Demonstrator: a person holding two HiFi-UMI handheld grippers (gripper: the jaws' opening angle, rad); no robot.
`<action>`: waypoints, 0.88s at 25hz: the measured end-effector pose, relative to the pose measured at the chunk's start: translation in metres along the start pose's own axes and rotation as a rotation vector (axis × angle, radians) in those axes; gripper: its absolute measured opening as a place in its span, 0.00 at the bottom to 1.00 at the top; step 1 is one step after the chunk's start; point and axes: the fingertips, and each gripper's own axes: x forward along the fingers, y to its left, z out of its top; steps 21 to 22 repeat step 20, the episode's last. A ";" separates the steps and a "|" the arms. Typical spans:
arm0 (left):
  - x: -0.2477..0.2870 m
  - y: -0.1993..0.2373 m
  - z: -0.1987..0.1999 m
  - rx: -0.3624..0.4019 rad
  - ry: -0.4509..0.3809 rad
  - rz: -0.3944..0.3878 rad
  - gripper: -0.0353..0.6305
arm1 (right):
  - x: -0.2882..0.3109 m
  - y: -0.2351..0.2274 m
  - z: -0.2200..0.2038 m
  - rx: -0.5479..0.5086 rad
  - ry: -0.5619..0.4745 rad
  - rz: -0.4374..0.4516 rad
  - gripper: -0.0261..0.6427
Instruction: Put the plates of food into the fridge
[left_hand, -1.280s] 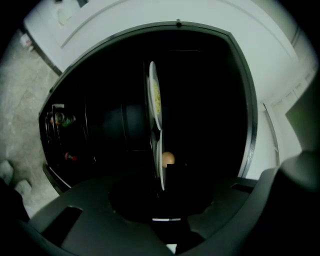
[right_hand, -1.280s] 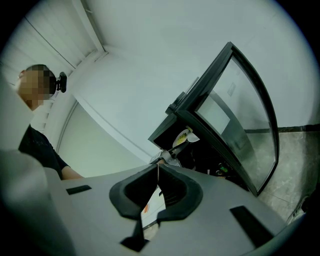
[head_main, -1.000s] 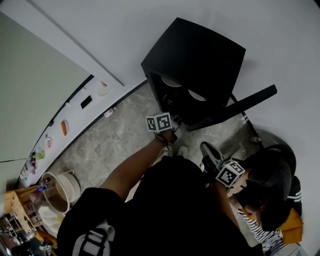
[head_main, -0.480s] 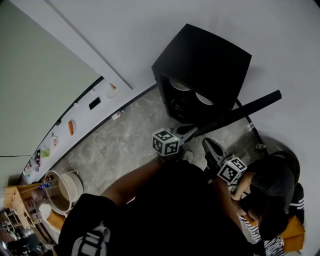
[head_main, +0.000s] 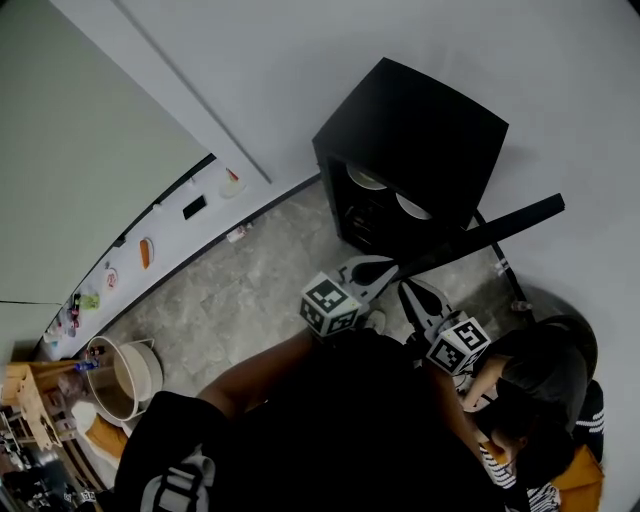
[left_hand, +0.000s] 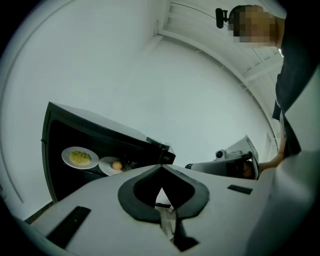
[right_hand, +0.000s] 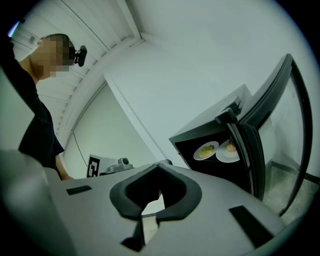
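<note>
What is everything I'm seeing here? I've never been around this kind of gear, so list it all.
fridge: one, black, against the white wall, door open
plate of yellow food: one, white, inside the fridge
plate with a round orange item: one, white, beside it
bucket: one, cream, lower left of the head view
small items: several, mixed colours, far left of the head view
second person: one, dark top, lower right
left claw: one, white with black pads, shut, empty
right claw: one, same colours, shut, empty
</note>
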 end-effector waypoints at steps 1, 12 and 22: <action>-0.001 -0.001 0.003 0.019 -0.006 0.009 0.09 | 0.001 0.002 0.002 -0.021 -0.001 0.009 0.08; -0.017 -0.006 0.036 0.164 -0.094 0.074 0.09 | 0.008 0.016 0.023 -0.169 -0.023 0.079 0.08; -0.017 -0.010 0.053 0.184 -0.095 0.092 0.09 | 0.005 0.019 0.033 -0.165 -0.046 0.103 0.08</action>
